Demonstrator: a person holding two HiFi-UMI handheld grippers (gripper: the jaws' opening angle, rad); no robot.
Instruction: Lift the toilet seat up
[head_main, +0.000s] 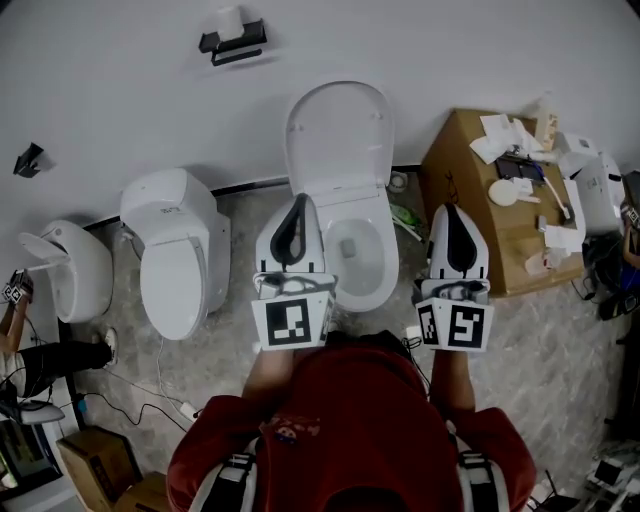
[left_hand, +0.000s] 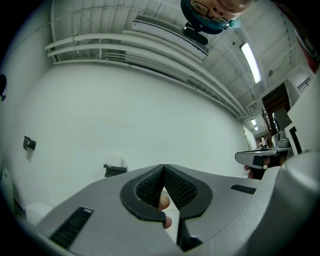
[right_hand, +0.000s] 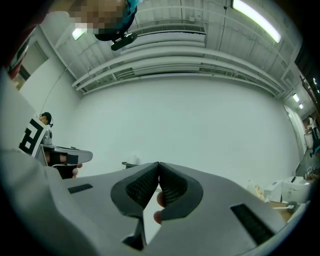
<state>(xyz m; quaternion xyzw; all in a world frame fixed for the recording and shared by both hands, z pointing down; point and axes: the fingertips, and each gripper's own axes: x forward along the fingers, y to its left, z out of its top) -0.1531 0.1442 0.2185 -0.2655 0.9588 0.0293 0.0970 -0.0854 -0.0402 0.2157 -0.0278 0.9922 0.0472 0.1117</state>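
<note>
Glossy white oval toilet (head_main: 362, 262), lid (head_main: 338, 135) upright. Left gripper (left_hand: 163, 169), right gripper (right_hand: 158, 165) closed, empty; meshed black pads (left_hand: 178, 188) touching.

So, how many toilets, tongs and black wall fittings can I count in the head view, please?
Toilets: 3
Tongs: 2
Black wall fittings: 2
Total: 7

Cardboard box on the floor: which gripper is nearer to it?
Right. In the head view the right gripper shows just beside the cardboard box, at its left side; the left gripper shows over the toilet, at its left rim, farther off.
</note>
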